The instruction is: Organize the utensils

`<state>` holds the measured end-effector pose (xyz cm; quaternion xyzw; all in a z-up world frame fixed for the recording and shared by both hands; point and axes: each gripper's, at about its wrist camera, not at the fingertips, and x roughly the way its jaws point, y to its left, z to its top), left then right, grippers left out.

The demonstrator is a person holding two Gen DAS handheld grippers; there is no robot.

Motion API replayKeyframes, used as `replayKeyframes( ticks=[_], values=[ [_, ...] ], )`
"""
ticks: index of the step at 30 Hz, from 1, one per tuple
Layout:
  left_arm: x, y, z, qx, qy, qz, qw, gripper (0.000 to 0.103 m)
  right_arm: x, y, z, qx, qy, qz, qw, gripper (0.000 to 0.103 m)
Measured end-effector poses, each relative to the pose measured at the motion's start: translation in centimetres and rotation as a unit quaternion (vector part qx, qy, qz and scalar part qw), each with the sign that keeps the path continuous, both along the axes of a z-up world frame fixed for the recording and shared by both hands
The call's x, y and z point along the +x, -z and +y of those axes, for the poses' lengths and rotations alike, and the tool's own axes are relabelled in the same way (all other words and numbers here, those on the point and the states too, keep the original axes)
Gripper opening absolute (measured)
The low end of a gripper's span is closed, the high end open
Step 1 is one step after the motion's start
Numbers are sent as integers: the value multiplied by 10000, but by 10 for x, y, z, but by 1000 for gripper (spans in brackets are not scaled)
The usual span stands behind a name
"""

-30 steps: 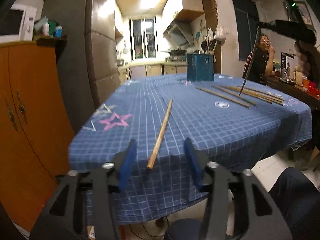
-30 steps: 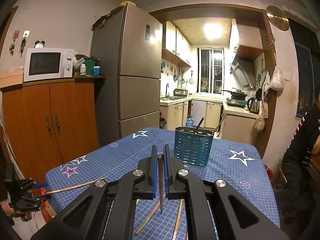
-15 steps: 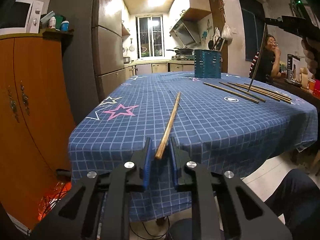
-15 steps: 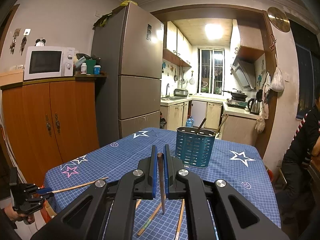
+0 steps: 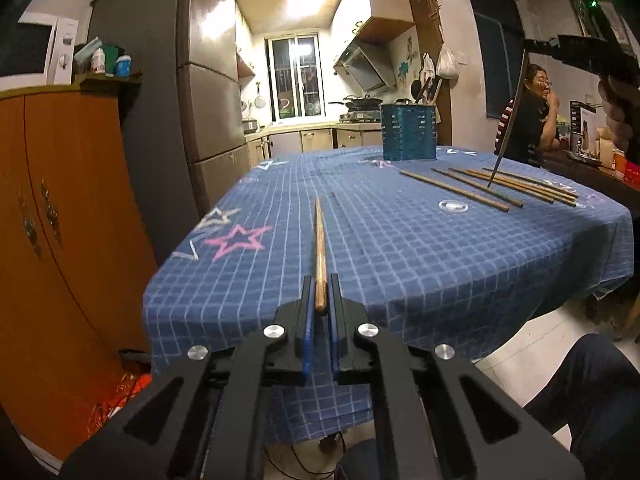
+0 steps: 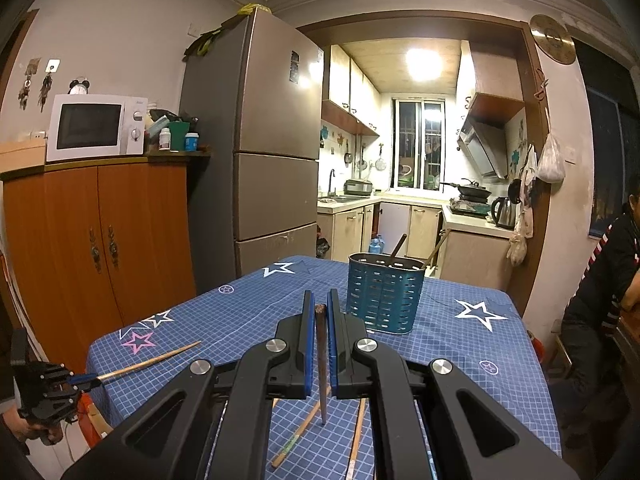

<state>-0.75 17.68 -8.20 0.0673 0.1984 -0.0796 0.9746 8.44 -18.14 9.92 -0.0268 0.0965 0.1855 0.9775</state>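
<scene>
Since a second ago our left fingers clamped a light chopstick; right fingers grip a dark chopstick; two stand in the blue holder, several remain on the tabletop.

Left gripper: jaws are pressing together on the thick end of a light wooden chopstick; the gripper is pointing slightly downward over the near table edge.
Left gripper, seen from the right wrist view: a hand is gripping it from below.
Right gripper: jaws are clamping a dark chopstick, which is hanging nearly upright, tip downward.
Right gripper attitude: it is pointing almost level.
</scene>
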Motion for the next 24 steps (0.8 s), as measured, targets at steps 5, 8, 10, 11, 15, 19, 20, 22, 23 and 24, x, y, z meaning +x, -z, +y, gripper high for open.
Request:
replayKeyframes(
  ticks=[5, 8, 10, 11, 15, 19, 20, 22, 23, 24],
  values=[
    [-1, -22, -14, 343, 110, -116, 9993, 5, -1, 1, -2, 24, -7, -1, 10000, 7],
    [1, -37, -20, 520, 178, -191, 9983, 5, -1, 1, -3, 32, -11, -5, 10000, 7],
    [3, -48, -22, 571, 203, -292, 9977, 5, -2, 1, -4, 57, -27, -5, 10000, 7],
    [3, -52, -23, 587, 206, -324, 9975, 5, -2, 1, -5, 71, -37, -11, 10000, 7],
    [9, -75, -27, 655, 257, -533, 9961, 5, -2, -2, -6, 125, -67, -38, 9999, 7],
    [19, -99, -29, 683, 328, -713, 9946, 5, 0, -3, -7, 157, -97, -40, 9998, 7],
    [22, -105, -31, 700, 351, -751, 9941, 5, 1, -3, -6, 154, -108, -30, 9998, 7],
    [31, -118, -34, 722, 394, -806, 9934, 5, 3, -2, -5, 146, -122, -21, 9998, 7],
    [35, -122, -34, 731, 400, -808, 9932, 5, 3, -2, -5, 151, -125, -24, 9998, 7],
    [44, -129, -35, 693, 438, -780, 9936, 5, 4, -3, -5, 159, -130, -16, 9998, 7]
  ],
)
